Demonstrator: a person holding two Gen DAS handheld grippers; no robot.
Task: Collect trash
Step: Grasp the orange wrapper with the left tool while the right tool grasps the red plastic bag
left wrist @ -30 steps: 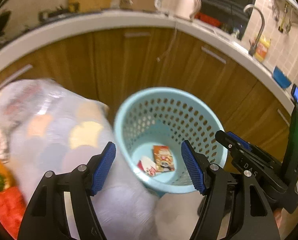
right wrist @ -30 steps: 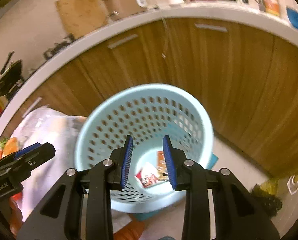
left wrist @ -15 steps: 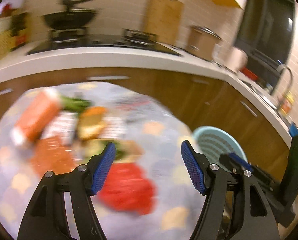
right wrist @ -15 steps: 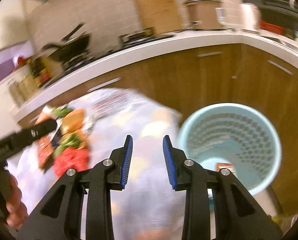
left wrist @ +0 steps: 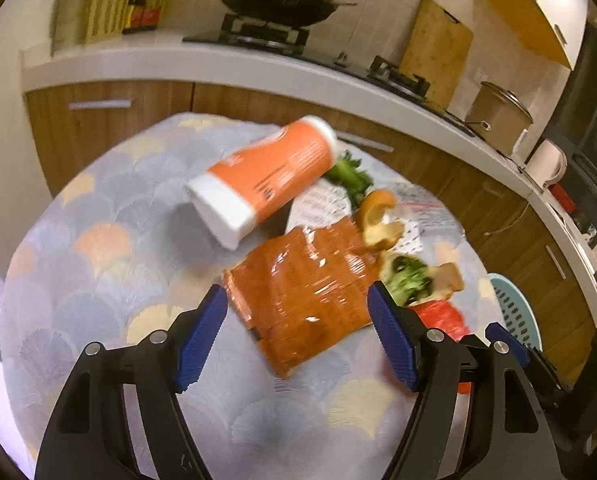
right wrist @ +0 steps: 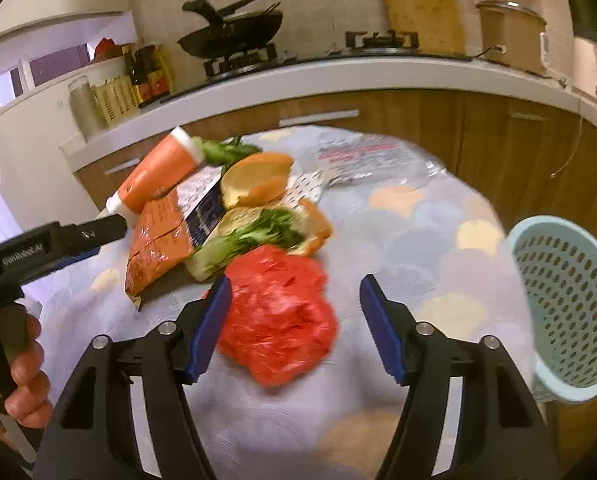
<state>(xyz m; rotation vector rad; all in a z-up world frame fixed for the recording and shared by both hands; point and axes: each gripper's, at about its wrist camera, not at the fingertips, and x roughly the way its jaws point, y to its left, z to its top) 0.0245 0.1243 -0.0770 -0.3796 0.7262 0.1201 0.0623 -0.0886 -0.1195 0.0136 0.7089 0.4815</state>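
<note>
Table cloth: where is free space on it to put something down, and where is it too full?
Free: the tablecloth between the red plastic bag and the blue basket, and the near-left cloth before the orange wrapper. Crowded: the far middle, where orange bottle, wrapper, greens and orange peel lie piled together.

We hold the right hand-held gripper (right wrist: 296,320) spread wide above a crumpled red plastic bag (right wrist: 278,316) on the patterned cloth (right wrist: 418,232). Just behind it lie greens (right wrist: 258,236), an orange wrapper (right wrist: 156,248) and an orange bottle (right wrist: 158,176); the blue basket (right wrist: 566,304) stands right.
</note>
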